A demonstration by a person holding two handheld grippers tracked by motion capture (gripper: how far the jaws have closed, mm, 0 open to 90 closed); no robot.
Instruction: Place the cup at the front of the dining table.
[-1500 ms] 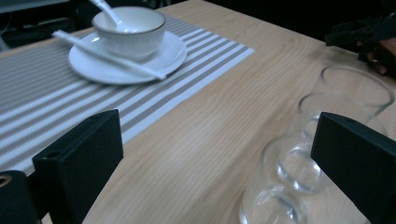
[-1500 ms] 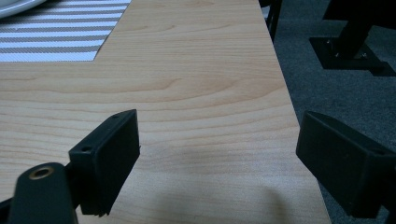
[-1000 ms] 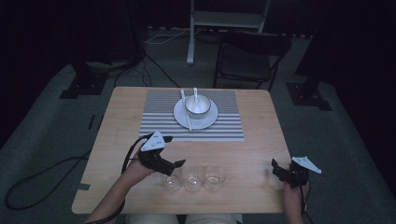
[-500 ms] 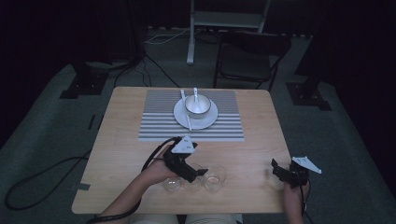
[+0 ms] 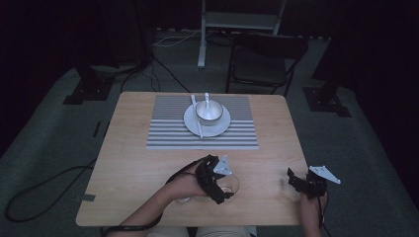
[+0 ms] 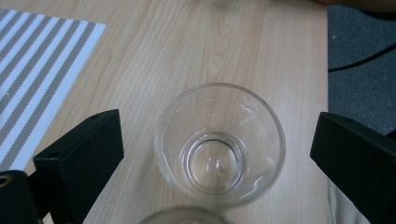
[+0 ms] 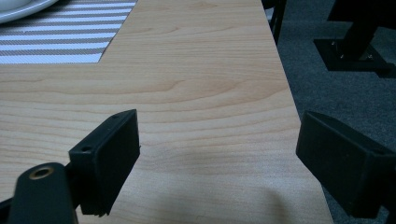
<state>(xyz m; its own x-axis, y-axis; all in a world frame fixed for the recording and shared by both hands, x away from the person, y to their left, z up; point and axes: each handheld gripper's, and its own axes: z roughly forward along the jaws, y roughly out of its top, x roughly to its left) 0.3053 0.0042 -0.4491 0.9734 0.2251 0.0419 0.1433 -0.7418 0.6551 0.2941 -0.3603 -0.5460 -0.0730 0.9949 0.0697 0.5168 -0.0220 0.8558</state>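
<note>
High view looks down and forward over the whole table point(image 5: 148, 163). Left gripper view stares steeply down, close over a glass point(image 6: 219, 144) near the mat point(image 6: 32, 70). Right gripper view skims low across the table, the mat's corner shared.

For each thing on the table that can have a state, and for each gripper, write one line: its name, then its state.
left gripper: open, jaws either side of a glass, not touching it
right gripper: open, empty, over bare table
glass: upright, empty
bowl: upright on the plate
plate: flat on the striped mat
striped mat: flat, unfolded
</note>
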